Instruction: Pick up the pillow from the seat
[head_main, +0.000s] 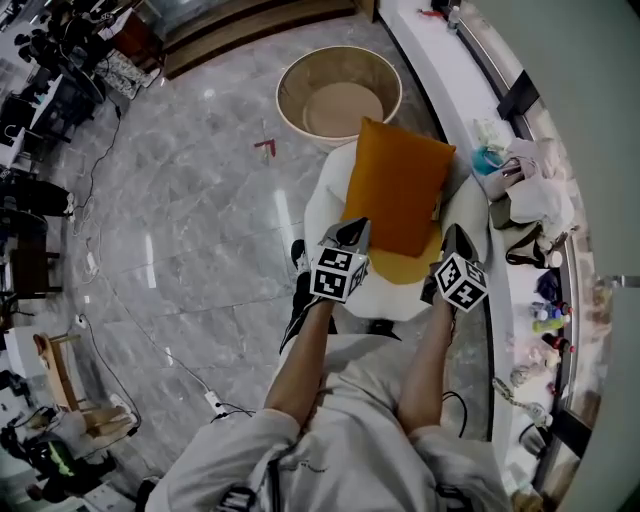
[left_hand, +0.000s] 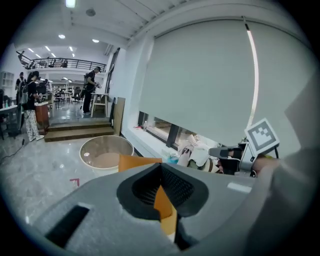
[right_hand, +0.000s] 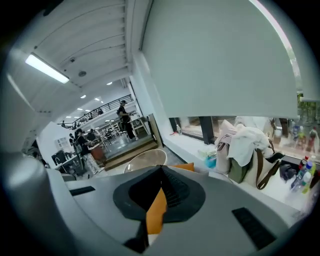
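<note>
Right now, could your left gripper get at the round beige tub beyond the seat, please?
Probably not freely: the left gripper is shut on a corner of the orange pillow, and that pillow and the white seat lie between it and the tub.

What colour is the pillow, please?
The pillow is orange; the head view shows it best.

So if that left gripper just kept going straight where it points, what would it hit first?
The orange pillow: the left gripper is clamped on its near corner, so it would simply push into the cushion. What lies beyond that is too unclear in depth to say.
</note>
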